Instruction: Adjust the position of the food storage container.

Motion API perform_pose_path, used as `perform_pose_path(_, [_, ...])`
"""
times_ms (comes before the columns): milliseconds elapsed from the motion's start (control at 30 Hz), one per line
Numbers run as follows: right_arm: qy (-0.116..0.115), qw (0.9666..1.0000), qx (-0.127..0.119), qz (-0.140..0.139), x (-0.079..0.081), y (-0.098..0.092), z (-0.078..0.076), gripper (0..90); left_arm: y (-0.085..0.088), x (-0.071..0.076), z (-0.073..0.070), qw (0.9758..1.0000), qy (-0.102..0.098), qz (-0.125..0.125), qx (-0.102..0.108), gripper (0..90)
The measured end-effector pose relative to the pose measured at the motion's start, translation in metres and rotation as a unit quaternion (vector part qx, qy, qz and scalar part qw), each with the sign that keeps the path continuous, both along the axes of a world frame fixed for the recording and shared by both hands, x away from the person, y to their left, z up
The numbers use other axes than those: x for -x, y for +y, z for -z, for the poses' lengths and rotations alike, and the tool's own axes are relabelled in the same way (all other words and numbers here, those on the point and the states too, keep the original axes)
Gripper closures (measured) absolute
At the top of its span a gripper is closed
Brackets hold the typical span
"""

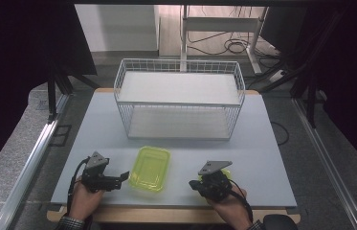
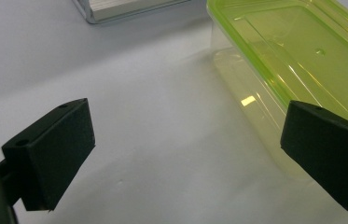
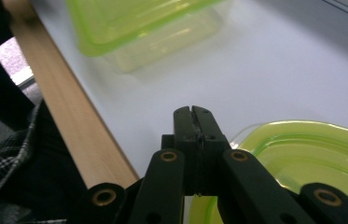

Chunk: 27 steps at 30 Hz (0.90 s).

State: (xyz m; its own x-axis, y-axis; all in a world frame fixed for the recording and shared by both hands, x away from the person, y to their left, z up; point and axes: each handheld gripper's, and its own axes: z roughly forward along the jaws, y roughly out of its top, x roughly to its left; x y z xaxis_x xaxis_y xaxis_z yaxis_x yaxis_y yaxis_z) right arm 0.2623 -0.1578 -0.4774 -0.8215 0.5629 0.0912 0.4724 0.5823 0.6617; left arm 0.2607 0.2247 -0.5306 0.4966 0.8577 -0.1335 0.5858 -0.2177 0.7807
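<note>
A lab or test room, probably — the dim edges hide much. Black curtains (image 1: pixel 18 57) flank the grey table (image 1: pixel 262 158); loose cables (image 1: pixel 228 45) trail across the floor — aluminium rails (image 1: pixel 32 158) run alongside.

Container (image 1: pixel 150 168) before wire basket (image 1: pixel 179 98), between grippers

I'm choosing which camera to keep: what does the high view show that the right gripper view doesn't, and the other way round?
High view: the wire basket at the table's far side, and the left gripper, open beside the container.
Right gripper view: close up, the right gripper has its jaws pressed shut, with a green lid lying broad beneath them.
Both: the green container on the grey table.
</note>
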Motion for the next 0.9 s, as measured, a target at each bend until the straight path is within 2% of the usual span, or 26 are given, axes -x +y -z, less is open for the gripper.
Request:
perform_pose_path(167, [0.005,0.9997,0.003,0.023,-0.005,-0.014,-0.001,88.9,0.001,0.000,0.000,1.0000,0.001,0.001,-0.001,2.9])
perform_pose_path(467, [0.009,0.9989,0.003,0.045,-0.002,-0.035,-0.002,88.7,0.001,0.000,0.000,1.0000,0.002,0.000,-0.003,2.9])
perform_pose_path(567, [0.007,0.9981,0.004,0.061,0.001,-0.049,-0.003,88.5,0.000,0.000,0.001,1.0000,0.003,-0.002,-0.004,2.9])
perform_pose_path(667, [0.008,0.9974,0.004,0.071,0.001,-0.056,-0.004,88.1,0.000,0.000,0.001,1.0000,0.004,-0.001,-0.005,2.9])
perform_pose_path(900, [0.008,0.9944,0.006,0.105,-0.007,-0.081,-0.005,87.1,0.000,-0.001,0.002,0.9999,0.009,0.000,-0.009,3.1])
